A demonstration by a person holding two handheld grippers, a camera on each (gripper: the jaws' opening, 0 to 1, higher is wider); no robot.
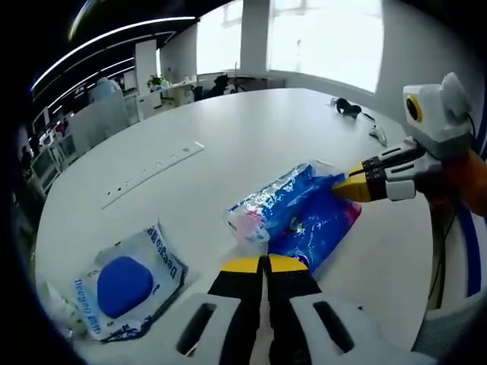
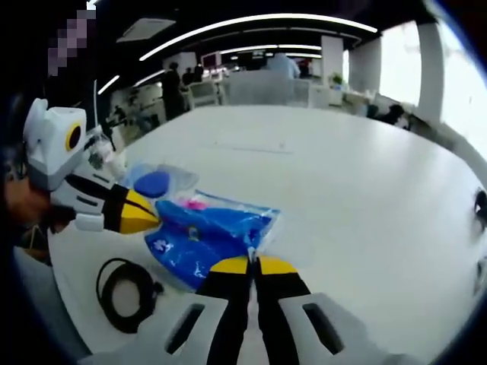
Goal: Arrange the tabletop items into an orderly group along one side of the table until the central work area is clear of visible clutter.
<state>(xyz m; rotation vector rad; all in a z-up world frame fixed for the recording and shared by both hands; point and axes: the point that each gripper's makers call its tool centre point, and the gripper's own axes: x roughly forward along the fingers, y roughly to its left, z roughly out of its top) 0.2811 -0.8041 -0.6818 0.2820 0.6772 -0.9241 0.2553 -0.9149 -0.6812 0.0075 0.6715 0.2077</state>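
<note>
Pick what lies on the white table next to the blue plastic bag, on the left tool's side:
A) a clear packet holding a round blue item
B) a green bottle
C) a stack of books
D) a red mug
A: in the left gripper view a clear packet with a round blue item sits on the table beside the blue bag.

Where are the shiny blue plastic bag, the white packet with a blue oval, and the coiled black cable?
Shiny blue plastic bag (image 1: 308,217): left gripper view, its middle.
White packet with a blue oval (image 1: 125,285): left gripper view, on the oval.
Coiled black cable (image 2: 125,293): right gripper view, on the loop.
</note>
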